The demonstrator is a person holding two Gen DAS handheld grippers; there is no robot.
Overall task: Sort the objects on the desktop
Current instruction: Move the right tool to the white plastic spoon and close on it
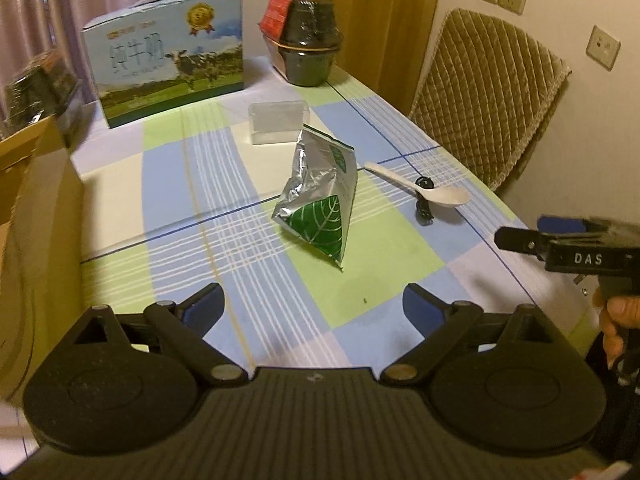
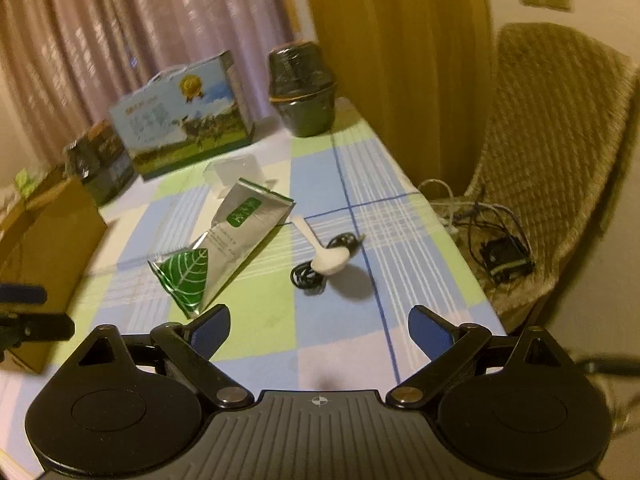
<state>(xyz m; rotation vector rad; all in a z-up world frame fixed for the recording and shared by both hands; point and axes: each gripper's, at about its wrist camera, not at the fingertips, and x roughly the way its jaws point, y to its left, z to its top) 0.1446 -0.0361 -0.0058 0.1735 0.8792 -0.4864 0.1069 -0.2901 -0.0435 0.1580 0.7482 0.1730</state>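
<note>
Four loose things lie on the checked tablecloth (image 1: 168,208), none sorted yet by the look of it: a silver-green pouch (image 1: 316,204), a white spoon (image 1: 416,186) resting across a coiled black cable (image 2: 316,268), and a clear plastic box (image 1: 278,122). A cardboard box (image 2: 44,240) at the left edge may be the destination. Both the left gripper (image 1: 312,304) and the right gripper (image 2: 318,328) stand spread wide and empty. The pouch sits ahead of the left fingers, apart; spoon and cable lie ahead of the right fingers.
</note>
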